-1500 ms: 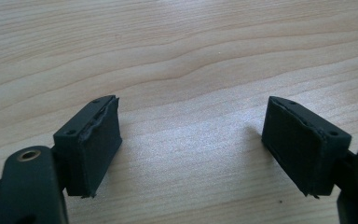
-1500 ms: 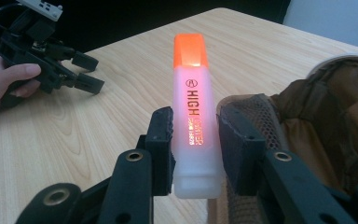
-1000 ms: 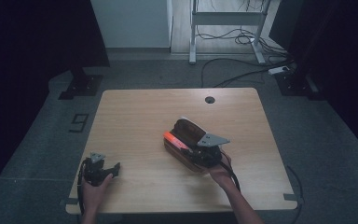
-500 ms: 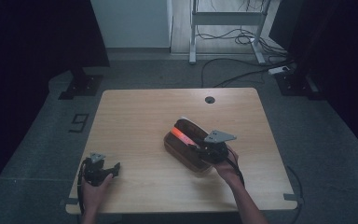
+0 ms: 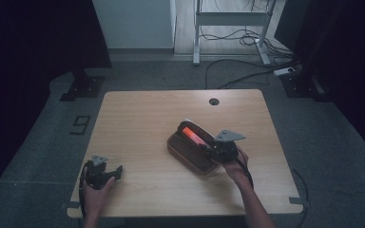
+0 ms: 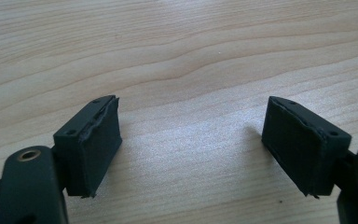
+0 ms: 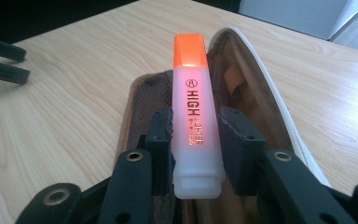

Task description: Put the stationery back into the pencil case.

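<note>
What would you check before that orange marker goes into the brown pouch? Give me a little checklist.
1. Grip on the highlighter: ok. The right gripper has a pad pressed on each side of its barrel.
2. Cap on: ok. The orange cap is seated at the far end.
3. Pencil case open: ok. Its light-edged mouth gapes beside the highlighter.
4. Highlighter lined up with the opening: cannot tell. It hangs over the case, a little to one side of the mouth.
5. Left gripper out of the way: ok. It rests open over bare table, far from the case.
6. Room inside the case: cannot tell. The interior is shadowed.
</note>
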### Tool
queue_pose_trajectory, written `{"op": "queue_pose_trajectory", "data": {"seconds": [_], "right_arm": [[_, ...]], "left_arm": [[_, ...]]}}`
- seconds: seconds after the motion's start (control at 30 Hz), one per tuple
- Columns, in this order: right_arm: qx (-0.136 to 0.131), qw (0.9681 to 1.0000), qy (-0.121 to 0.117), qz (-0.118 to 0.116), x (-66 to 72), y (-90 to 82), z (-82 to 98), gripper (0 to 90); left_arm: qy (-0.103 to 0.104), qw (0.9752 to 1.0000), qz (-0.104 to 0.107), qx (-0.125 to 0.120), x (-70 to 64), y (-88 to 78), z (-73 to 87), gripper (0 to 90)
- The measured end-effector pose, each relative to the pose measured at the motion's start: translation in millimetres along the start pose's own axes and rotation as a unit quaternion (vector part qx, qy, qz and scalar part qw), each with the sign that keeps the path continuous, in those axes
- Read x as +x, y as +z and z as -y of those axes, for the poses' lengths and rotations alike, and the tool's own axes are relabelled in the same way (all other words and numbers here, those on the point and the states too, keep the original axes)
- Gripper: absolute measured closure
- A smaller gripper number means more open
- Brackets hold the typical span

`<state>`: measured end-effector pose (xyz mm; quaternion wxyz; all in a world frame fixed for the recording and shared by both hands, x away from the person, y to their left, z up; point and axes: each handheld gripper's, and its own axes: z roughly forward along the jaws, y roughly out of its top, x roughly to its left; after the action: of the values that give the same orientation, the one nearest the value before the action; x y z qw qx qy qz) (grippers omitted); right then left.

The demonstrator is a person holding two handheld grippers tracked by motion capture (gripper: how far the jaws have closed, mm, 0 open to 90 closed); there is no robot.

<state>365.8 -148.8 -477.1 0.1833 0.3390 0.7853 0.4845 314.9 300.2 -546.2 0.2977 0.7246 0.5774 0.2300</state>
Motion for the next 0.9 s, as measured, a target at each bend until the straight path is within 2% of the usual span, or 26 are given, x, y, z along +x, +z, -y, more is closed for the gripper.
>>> {"op": "queue_pose_trajectory", "data": {"seconds": [0.2,0.43,0.7,0.9], "right_arm": [[0.009,0.9999,-0.003,0.009,-1.0,3.6,2.8,64.9],[0.041,0.9986,-0.022,0.027,3.7,13.4,6.4,64.9],[0.052,0.998,-0.023,0.027,4.7,17.5,8.4,64.8],[0.075,0.9965,-0.021,0.03,4.7,22.1,11.0,63.8]], "left_arm": [[0.0,1.0,0.0,0.0,0.0,0.0,0.0,19.3],[0.0,1.0,0.0,0.0,0.0,0.0,0.0,19.3],[0.0,1.0,0.0,0.0,0.0,0.0,0.0,19.3],[0.0,1.0,0.0,0.0,0.0,0.0,0.0,19.3]]}}
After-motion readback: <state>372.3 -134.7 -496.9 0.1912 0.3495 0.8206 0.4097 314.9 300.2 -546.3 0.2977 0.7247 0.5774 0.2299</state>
